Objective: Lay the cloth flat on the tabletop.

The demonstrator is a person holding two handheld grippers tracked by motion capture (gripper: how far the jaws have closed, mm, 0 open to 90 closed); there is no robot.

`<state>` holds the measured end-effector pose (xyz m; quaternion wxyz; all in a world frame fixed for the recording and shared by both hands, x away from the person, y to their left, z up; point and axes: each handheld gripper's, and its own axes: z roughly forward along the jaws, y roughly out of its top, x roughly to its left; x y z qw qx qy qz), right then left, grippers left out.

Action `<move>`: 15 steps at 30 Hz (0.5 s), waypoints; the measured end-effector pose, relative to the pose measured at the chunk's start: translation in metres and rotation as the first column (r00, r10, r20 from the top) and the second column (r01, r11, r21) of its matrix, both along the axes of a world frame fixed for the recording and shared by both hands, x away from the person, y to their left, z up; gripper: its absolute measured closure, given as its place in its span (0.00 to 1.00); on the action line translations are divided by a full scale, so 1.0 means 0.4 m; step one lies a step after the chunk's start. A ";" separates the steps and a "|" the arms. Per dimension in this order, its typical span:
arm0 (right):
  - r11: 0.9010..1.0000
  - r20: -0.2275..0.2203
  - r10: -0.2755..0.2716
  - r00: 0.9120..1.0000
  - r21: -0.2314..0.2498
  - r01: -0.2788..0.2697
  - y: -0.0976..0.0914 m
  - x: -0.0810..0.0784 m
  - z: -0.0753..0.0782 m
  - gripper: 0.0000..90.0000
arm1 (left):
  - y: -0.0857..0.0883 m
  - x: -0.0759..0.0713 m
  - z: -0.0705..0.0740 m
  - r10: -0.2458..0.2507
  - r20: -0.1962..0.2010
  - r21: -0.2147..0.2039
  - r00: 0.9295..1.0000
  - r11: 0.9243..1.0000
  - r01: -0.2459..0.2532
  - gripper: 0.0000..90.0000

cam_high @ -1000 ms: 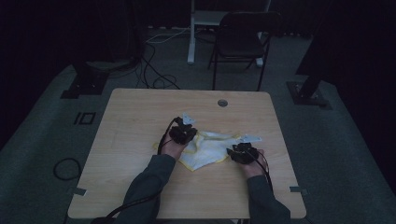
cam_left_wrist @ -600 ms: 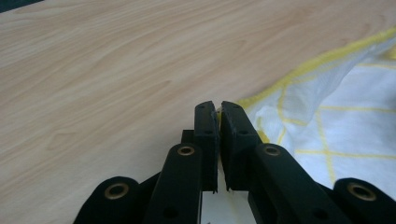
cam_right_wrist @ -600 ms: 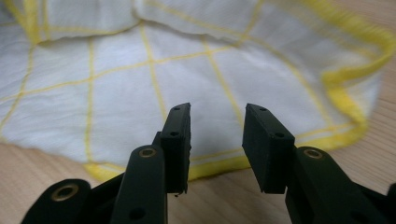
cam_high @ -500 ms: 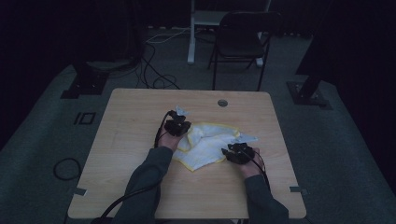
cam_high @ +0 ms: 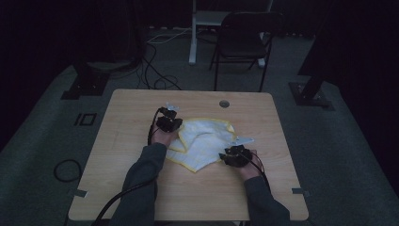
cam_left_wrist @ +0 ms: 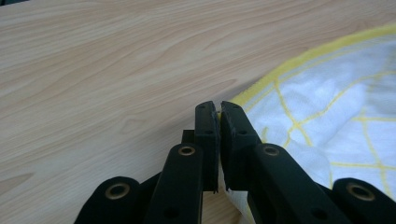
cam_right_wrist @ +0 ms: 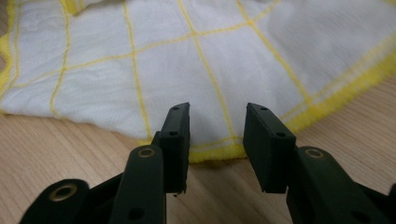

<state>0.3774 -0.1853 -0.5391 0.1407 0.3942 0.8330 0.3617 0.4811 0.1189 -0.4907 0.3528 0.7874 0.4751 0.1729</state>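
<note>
The cloth (cam_high: 202, 143) is pinched at its edge by the left gripper (cam_left_wrist: 218, 108) for spreading; the right gripper (cam_right_wrist: 217, 123) is held open at its hem.

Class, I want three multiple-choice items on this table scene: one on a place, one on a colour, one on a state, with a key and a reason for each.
1. Where does the cloth lie?
A on the table
B on the chair
C on the floor

2. What colour is the cloth's border?
A red
B yellow
C blue

3. How do the right gripper jaws stand?
A shut on the cloth
B apart, above the cloth's edge
C shut on a cable

Key: 1 A, wood shows all round it; 2 B, yellow hem and grid lines; 3 B, a gap shows between the jaws.
</note>
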 end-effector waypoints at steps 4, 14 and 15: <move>1.000 -0.010 -0.002 1.000 -0.005 0.002 -0.006 0.001 0.003 0.71 | 0.021 0.004 0.000 0.016 -0.007 0.001 1.000 1.000 -0.016 0.96; 1.000 -0.007 -0.018 1.000 -0.021 0.018 -0.012 0.004 0.005 0.71 | 0.043 0.007 -0.008 0.057 0.000 -0.002 0.998 0.998 -0.057 0.80; 1.000 -0.008 -0.021 1.000 -0.020 0.020 -0.012 0.004 0.005 0.71 | 0.047 0.006 -0.007 0.060 0.003 -0.007 0.998 0.998 -0.060 0.79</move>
